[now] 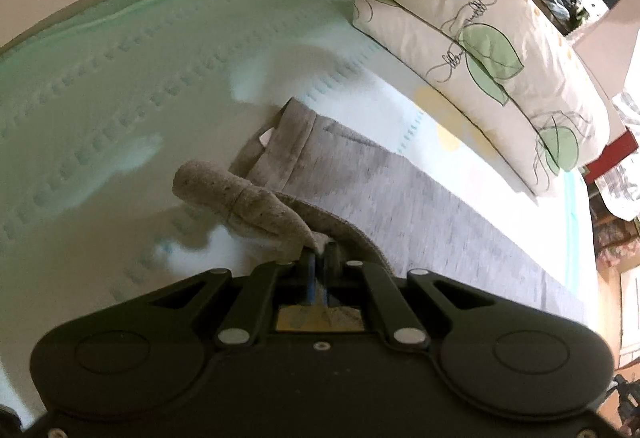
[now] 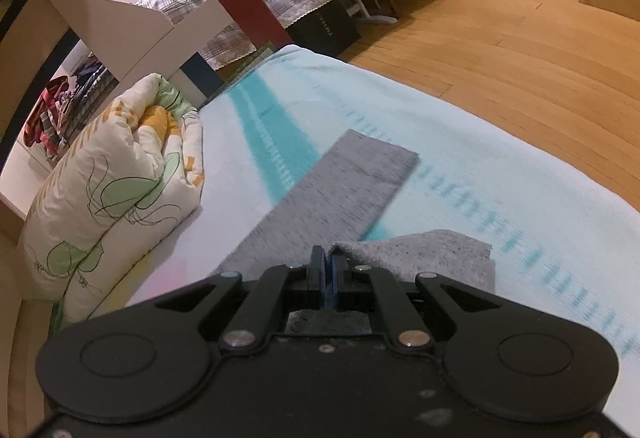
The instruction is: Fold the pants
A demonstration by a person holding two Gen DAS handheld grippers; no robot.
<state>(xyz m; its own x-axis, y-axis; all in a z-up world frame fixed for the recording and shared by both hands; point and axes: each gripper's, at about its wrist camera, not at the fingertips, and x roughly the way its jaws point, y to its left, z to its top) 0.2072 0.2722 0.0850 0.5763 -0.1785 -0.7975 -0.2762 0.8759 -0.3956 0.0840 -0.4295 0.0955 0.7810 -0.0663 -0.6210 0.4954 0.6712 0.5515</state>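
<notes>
Bedspread (image 2: pixel 460 142) under gray pants (image 2: pixel 352 174), no containers.

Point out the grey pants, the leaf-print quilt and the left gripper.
grey pants (image 1: pixel 400 194), left wrist view, flat leg.
leaf-print quilt (image 1: pixel 480 50), left wrist view, top face.
left gripper (image 1: pixel 320 252), left wrist view, between fingertips.

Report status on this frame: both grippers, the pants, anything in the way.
Left gripper shut on grey pants, fabric lifted. Right gripper shut on the pants too. One leg flat on bed. Folded quilt alongside, apart from the pants.
</notes>
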